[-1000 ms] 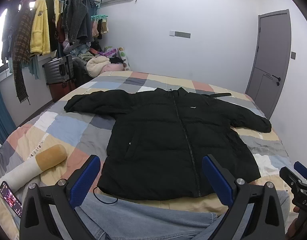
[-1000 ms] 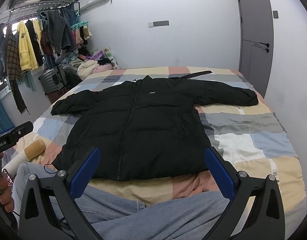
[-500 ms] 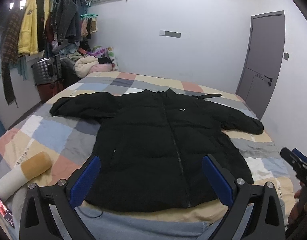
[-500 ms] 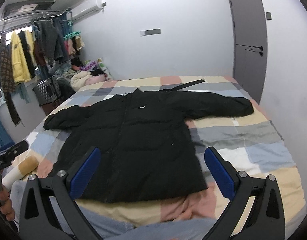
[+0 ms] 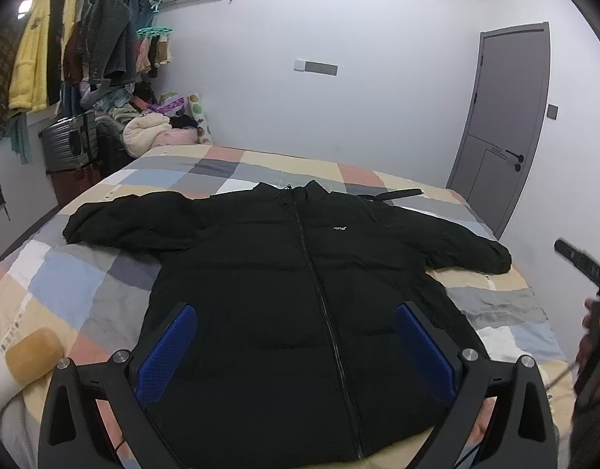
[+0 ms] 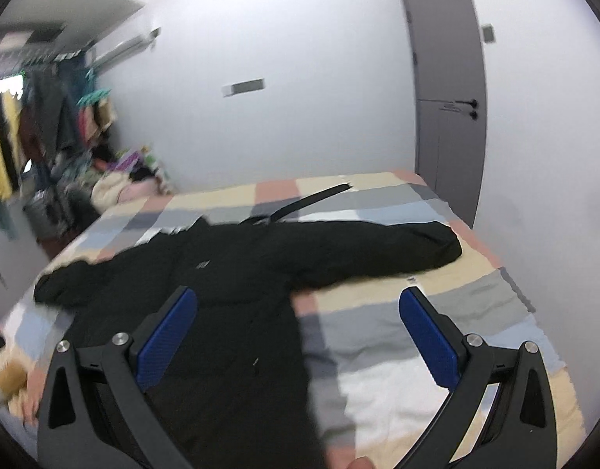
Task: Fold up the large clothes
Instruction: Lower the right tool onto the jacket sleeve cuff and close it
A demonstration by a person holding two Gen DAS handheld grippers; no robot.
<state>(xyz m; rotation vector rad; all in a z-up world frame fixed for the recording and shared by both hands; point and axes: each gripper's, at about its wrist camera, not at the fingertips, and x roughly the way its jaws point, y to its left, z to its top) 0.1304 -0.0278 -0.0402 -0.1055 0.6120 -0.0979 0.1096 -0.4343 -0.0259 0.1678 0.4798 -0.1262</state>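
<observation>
A black puffer jacket (image 5: 300,297) lies flat and zipped on the bed, front up, both sleeves spread out sideways. My left gripper (image 5: 296,328) hovers open above its lower half, blue pads wide apart and empty. The right wrist view is motion-blurred and shows the jacket (image 6: 206,312) to the left, with its right sleeve (image 6: 378,250) stretched across the quilt. My right gripper (image 6: 298,312) is open over the jacket's right edge and the bedding, holding nothing. The right gripper's body also shows in a hand at the left wrist view's right edge.
The bed carries a checked quilt (image 5: 77,285) in pastel squares. A yellow and white bolster (image 5: 22,363) lies at the near left corner. A black strap (image 6: 311,201) lies behind the collar. Hanging clothes (image 5: 65,51), a suitcase (image 5: 71,148) and a grey door (image 5: 503,125) surround the bed.
Both grippers have moved forward and up over the jacket; the person's jeans no longer fill the bottom of either view. The right gripper has swung right, toward the jacket's right sleeve.
</observation>
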